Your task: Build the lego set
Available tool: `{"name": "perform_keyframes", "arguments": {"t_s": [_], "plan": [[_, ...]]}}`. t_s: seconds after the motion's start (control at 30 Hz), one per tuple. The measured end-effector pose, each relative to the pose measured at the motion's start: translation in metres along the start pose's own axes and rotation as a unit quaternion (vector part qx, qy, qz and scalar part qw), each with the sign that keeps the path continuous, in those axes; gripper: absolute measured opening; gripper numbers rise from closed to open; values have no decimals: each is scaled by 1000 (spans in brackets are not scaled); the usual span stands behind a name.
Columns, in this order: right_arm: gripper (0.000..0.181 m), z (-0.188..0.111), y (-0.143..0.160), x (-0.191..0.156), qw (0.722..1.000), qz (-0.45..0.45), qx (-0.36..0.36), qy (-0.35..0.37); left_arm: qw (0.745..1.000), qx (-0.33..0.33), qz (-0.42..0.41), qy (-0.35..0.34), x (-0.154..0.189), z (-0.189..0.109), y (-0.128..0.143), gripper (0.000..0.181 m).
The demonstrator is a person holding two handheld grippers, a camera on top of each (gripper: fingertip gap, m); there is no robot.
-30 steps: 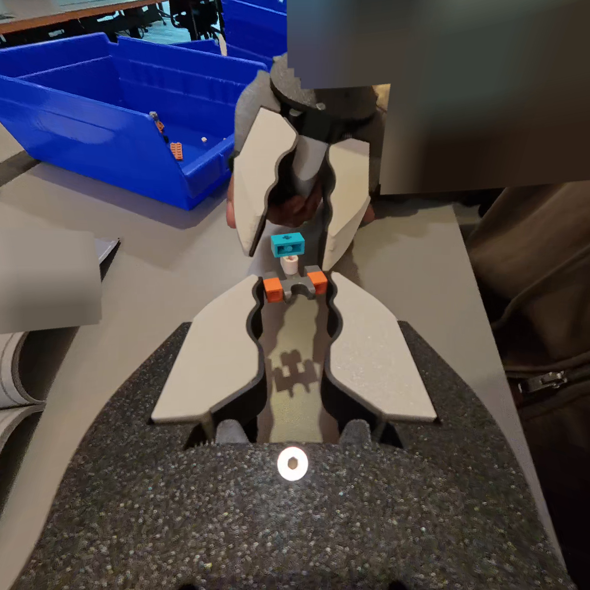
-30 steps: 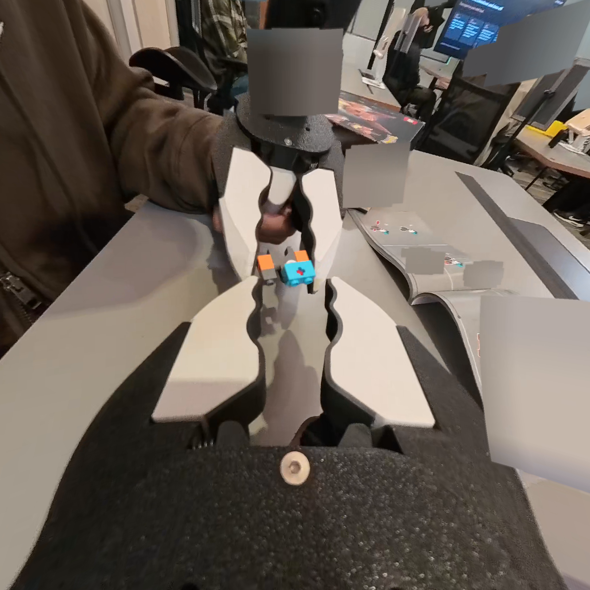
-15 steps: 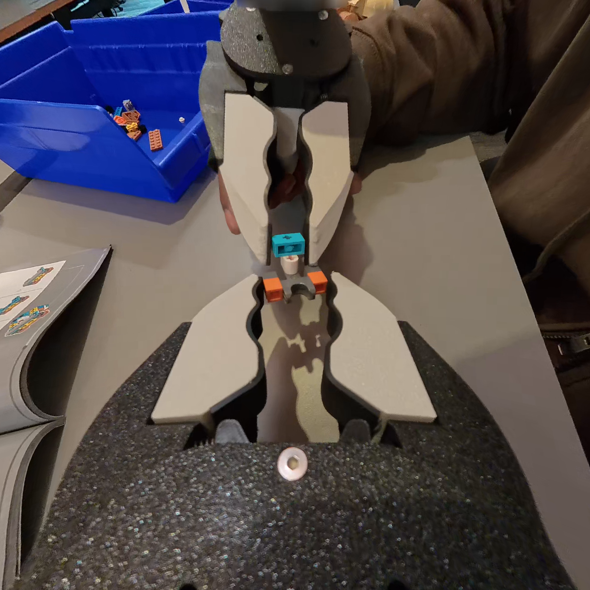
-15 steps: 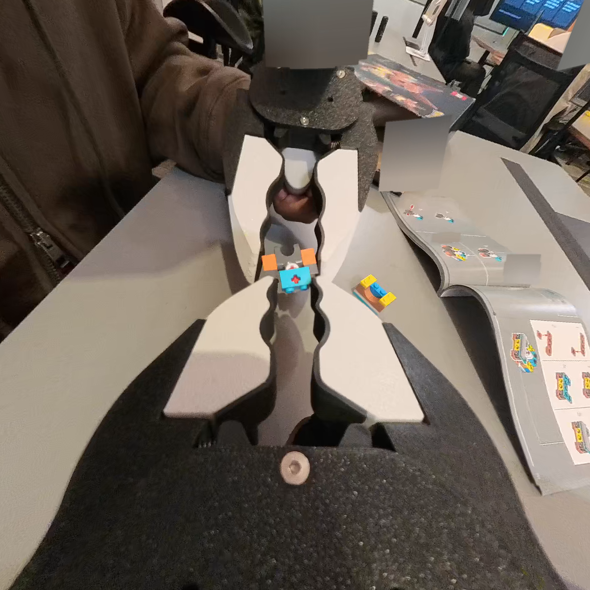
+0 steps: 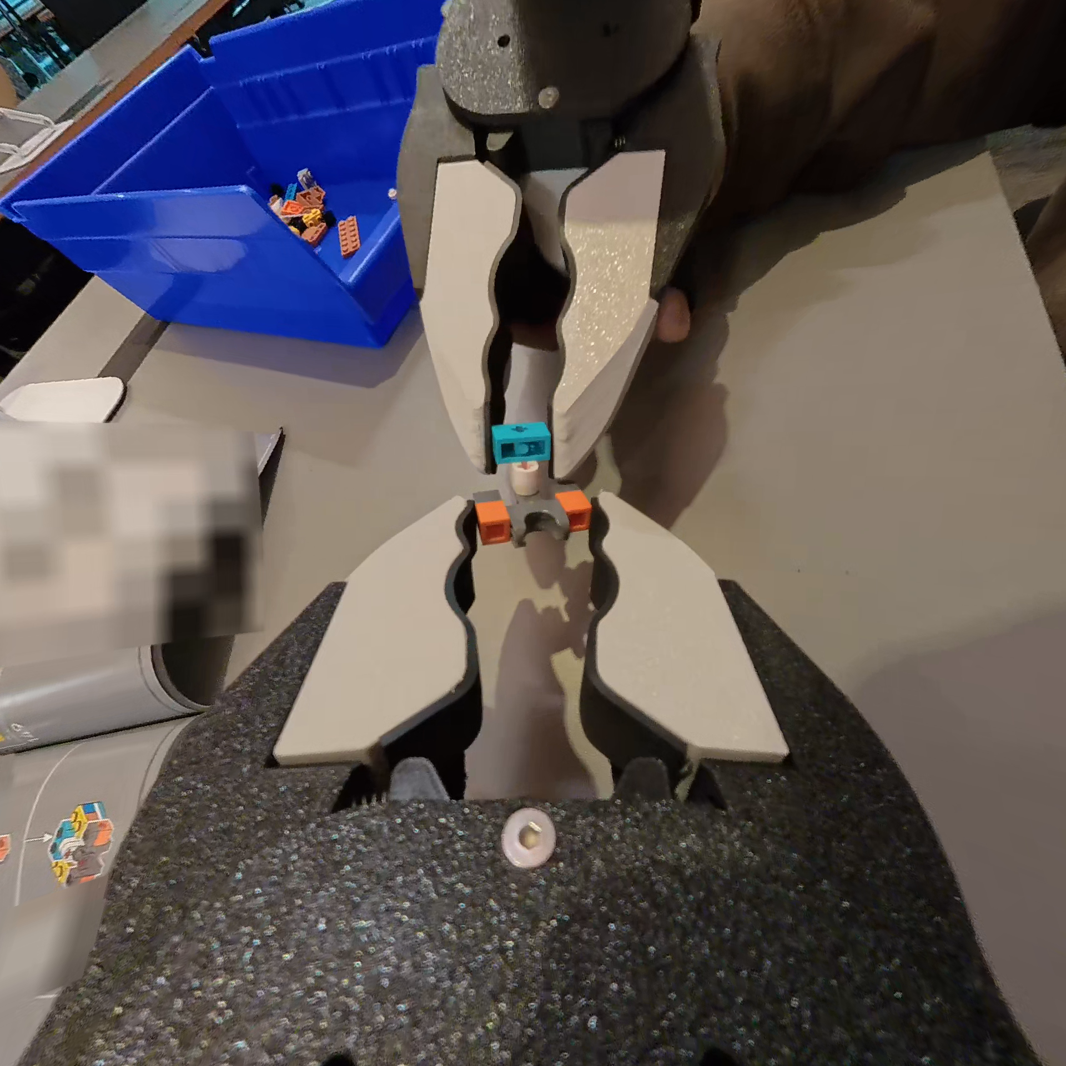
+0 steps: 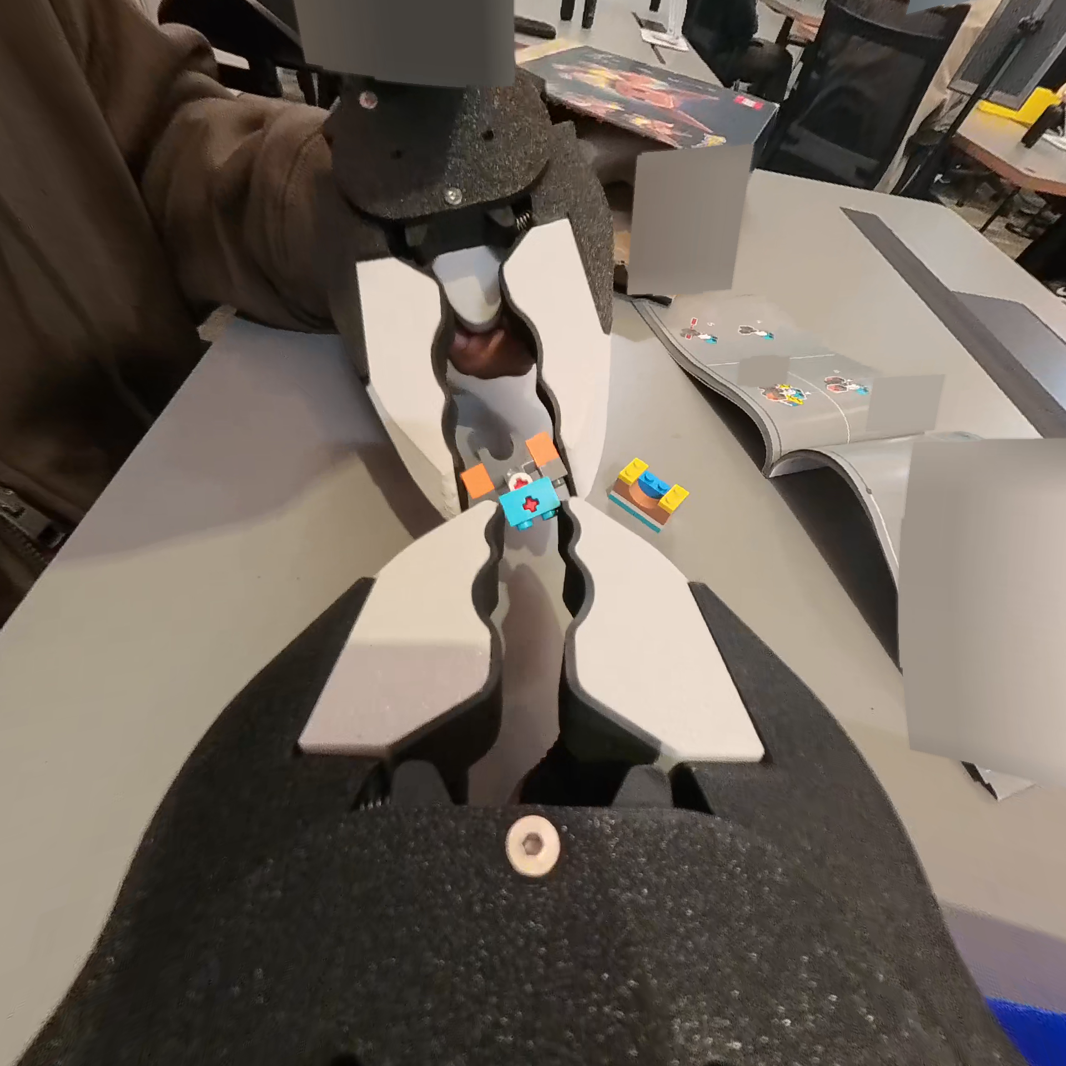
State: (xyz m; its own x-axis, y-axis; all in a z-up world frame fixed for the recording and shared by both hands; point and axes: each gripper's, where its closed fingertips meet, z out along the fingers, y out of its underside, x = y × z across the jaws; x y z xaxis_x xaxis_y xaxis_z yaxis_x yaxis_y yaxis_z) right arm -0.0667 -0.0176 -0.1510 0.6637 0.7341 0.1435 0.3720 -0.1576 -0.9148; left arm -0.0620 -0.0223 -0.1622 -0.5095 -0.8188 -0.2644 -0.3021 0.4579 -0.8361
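My left gripper [image 5: 533,513] is shut on a grey lego piece with an orange brick at each end [image 5: 533,516]. A small white round piece [image 5: 525,479] stands on its middle. My right gripper [image 5: 519,461] faces it tip to tip and is shut on a teal brick [image 5: 519,450] that sits on top of the white piece. In the right wrist view my right gripper [image 6: 528,513] holds the teal brick [image 6: 528,505], which has a red cross in its hole, against the grey and orange piece [image 6: 507,461] in the left gripper [image 6: 513,490]. Both are held above the grey table [image 6: 173,548].
A small yellow, blue and brown sub-build [image 6: 649,496] sits on the table just right of the tips. An open instruction booklet [image 6: 807,392] lies to the right. A blue bin [image 5: 231,231] holds several loose bricks. A set box [image 6: 652,98] lies behind. Only a small space, under 4 cm, lies between the two pairs of fingers.
The right gripper's fingers have closed in on the teal brick. Both grippers have tilted down over the table together, bringing the small sub-build into the right wrist view.
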Motion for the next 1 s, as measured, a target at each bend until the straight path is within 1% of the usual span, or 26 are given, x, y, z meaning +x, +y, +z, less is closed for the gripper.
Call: {"name": "perform_keyframes", "arguments": {"t_s": [0.13,0.23,0.3,0.5,0.63,0.73,0.87,1.0], "plan": [[17,1,6,1,1000,14,-24,0,999,-19,40,-31,-4,2,4,37],[26,0,11,-1,997,56,-42,-12,993,-49,87,-70,-9,5,12,37],[31,1,13,0,994,94,-48,-9,989,-58,103,-85,-12,6,14,37],[34,8,16,3,981,184,-57,5,984,-62,128,-110,-16,6,14,38],[32,8,14,6,974,221,-45,9,974,-75,168,-129,-17,8,16,38],[28,9,13,7,972,231,-39,10,969,-79,191,-135,-16,10,16,38],[18,10,16,9,972,231,-46,23,965,-84,208,-139,-15,11,17,38],[17,10,17,10,974,218,-47,33,964,-80,211,-143,-16,11,17,38]]}}
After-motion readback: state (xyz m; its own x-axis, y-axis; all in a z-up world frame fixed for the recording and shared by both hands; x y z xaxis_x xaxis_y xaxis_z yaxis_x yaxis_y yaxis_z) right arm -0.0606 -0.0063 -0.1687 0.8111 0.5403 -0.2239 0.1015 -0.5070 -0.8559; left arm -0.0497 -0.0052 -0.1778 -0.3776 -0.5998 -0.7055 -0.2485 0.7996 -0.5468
